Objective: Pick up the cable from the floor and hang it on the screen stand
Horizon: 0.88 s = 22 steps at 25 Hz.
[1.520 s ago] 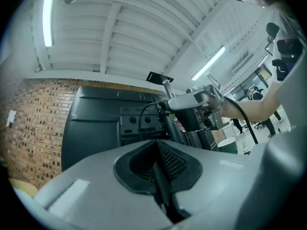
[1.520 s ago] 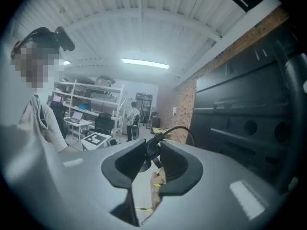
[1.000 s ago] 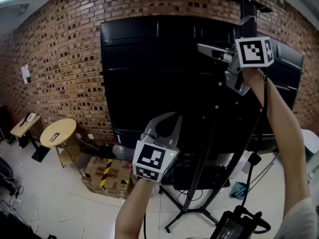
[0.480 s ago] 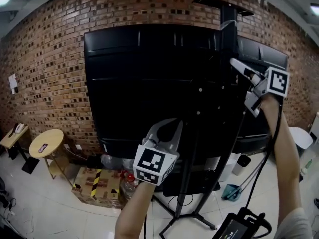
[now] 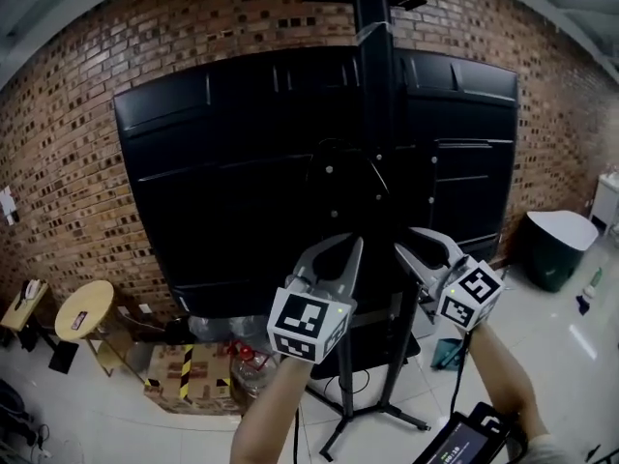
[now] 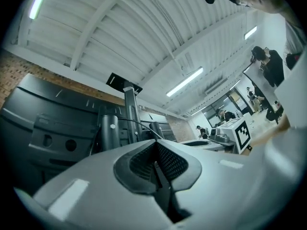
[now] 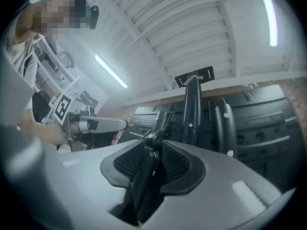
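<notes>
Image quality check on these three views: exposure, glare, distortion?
Head view: strong fisheye bends the brick wall; the screen reads near-black, detail lost. Left gripper view: ceiling light strip blows out, circular vignette. Right gripper view: same glare, edges soft.

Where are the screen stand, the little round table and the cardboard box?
screen stand [image 5: 374,37], head view, upper part of its upright post.
round table [image 5: 85,309], head view, its wooden top.
cardboard box [image 5: 189,367], head view, its taped top.

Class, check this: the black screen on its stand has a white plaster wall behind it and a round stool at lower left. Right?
No: the wall is brick, not white plaster, as the head view shows. The screen, stand and round stool are as stated.
</notes>
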Tool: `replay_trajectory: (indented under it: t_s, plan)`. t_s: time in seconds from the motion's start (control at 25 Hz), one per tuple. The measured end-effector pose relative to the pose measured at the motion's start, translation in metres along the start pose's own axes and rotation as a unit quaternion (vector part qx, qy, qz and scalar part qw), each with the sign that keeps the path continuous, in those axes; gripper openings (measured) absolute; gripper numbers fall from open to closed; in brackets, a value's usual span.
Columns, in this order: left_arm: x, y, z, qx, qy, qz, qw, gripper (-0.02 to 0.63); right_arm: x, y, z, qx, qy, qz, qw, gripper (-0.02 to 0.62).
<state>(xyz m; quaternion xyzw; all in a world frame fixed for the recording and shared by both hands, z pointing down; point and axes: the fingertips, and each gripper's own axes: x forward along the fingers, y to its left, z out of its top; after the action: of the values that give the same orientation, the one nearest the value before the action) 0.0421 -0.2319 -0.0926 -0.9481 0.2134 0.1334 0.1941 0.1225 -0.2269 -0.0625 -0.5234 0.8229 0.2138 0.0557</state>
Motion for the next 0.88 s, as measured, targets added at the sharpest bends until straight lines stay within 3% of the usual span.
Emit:
replay_trajectory:
  t_s: [0.08,0.24,0.48,0.6,0.64,0.68,0.88]
  plan:
    - [0.003,-0.013,-0.007,0.008,0.009,-0.003,0.9999,0.020,-0.012,0.003,-0.017,0.035,0.007,-0.003,0.999,0.119]
    - [0.005,-0.030,-0.015,-0.001,0.026,-0.008,0.9996,0.020,-0.035,0.008,-0.032,0.056,0.024,-0.010,0.998,0.118]
    - [-0.031,-0.037,-0.031,-0.015,0.040,0.018,0.9989,0.020,-0.059,0.052,-0.024,0.086,-0.013,0.017,0.996,0.118]
    - [-0.062,-0.043,-0.038,-0.039,0.031,0.052,0.9974,0.020,-0.068,0.090,-0.028,0.113,-0.032,0.037,0.992,0.117]
    - [-0.072,-0.046,-0.043,-0.050,0.028,0.065,0.9962,0.020,-0.070,0.103,-0.032,0.119,-0.032,0.041,0.991,0.087]
    - [-0.081,-0.048,-0.049,-0.062,0.026,0.077,0.9948,0.020,-0.071,0.116,-0.038,0.122,-0.028,0.045,0.991,0.005]
    - [-0.124,-0.074,-0.101,-0.117,0.071,0.103,0.9852,0.020,-0.082,0.164,-0.078,0.176,0.024,0.054,0.983,0.002]
